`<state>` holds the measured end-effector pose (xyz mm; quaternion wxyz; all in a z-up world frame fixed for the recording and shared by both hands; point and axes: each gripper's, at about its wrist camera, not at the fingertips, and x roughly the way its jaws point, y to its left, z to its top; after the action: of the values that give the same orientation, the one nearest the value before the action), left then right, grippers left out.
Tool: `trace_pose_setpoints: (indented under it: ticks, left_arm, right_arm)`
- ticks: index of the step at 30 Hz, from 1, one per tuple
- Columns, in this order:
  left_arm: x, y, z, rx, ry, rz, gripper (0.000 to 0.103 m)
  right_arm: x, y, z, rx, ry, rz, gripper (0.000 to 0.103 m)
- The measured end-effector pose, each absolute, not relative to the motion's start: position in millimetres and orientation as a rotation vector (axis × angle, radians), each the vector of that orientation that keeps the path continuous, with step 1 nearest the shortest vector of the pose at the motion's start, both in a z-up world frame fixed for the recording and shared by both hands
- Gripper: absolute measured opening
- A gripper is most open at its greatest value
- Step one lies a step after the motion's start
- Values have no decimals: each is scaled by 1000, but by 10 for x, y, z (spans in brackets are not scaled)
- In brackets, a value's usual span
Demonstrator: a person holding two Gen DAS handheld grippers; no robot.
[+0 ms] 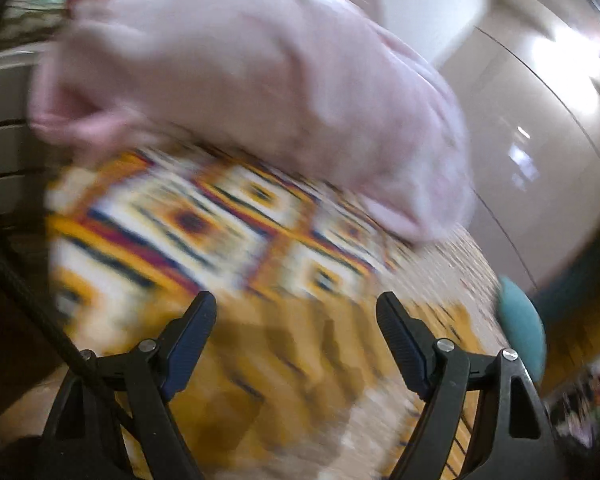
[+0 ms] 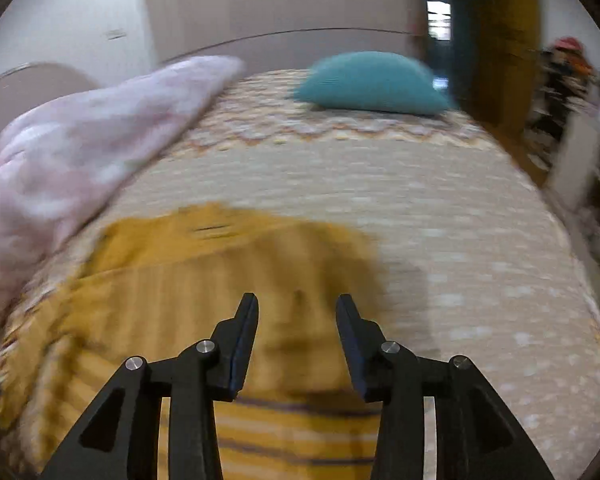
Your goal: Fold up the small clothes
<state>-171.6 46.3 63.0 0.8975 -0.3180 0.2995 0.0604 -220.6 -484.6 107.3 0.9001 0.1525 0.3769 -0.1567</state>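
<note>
A yellow garment with stripes (image 2: 228, 280) lies flat on the bed, and in the left wrist view the yellow garment (image 1: 260, 360) runs under the fingers beside a bright patterned part (image 1: 204, 220). My right gripper (image 2: 297, 300) hovers over the garment with its jaws apart and nothing between them. My left gripper (image 1: 296, 300) stands wide open above the cloth, holding nothing. Both views are blurred by motion.
A crumpled pink blanket (image 1: 260, 80) lies on the bed beyond the garment, seen too as the pink blanket (image 2: 80, 152) at the left. A teal pillow (image 2: 372, 84) rests at the head of the bed (image 2: 460, 240). Cluttered shelves (image 2: 580, 120) stand at the right.
</note>
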Motion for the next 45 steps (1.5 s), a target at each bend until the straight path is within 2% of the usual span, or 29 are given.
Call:
trace_pose_setpoints:
  ticks: [5,13,17,20,22,23,24,25,26,27,30,34,38,42,45]
  left_arm:
    - [-1982,1164,726,-730,550,364,81]
    - [-2325,1602,873,-746,439,459,81]
    - [-2352,1770,799,-796,444,464,81]
    - [-2332,1810,737,-828,459,449,81]
    - [-2309,1795,724,-829,467,431,81]
    - [-2295,1776,725,-826,468,423,81]
    - [-2297,1759,725,-825,466,419,81]
    - [-2293,1728,735,-823,463,408,81]
    - [-2297,1699,745,-820,461,399,81]
    - [-2294,1658,759,-816,460,386,81]
    - [-2272,1477,825,-794,455,322,81]
    - [-2204,1078,918,-739,464,188,81]
    - [-2134,588,979,-656,492,53,81]
    - [-2042,129,996,-576,524,-66,82]
    - [-1935,-225,949,-528,575,-163,82]
  right_arm:
    - [-1913,-3572,1092,246,859,68,44]
    - [-1679,-1414,564,242,1070,601,47]
    - [-1743,-774,357,206,1180,678,55]
    - [-1805,-553,334,116,1142,608,64]
    - [-1789,-482,329,154,1132,574,67]
    - [-1761,-492,326,192,1130,555,66]
    - [-1740,-516,330,229,1124,546,55]
    - [-1724,-545,342,234,1120,535,43]
    - [-1656,-576,359,218,1126,524,15]
    - [-1645,-605,372,222,1135,533,7]
    - [-1639,-821,671,175,1089,520,6]
    - [-1774,-1381,1366,-3,958,458,6]
    - [-1951,-2466,1887,-152,925,271,6]
    - [-2136,-3641,1856,-169,997,26,6]
    - [-2139,-4491,1453,-76,1108,-169,7]
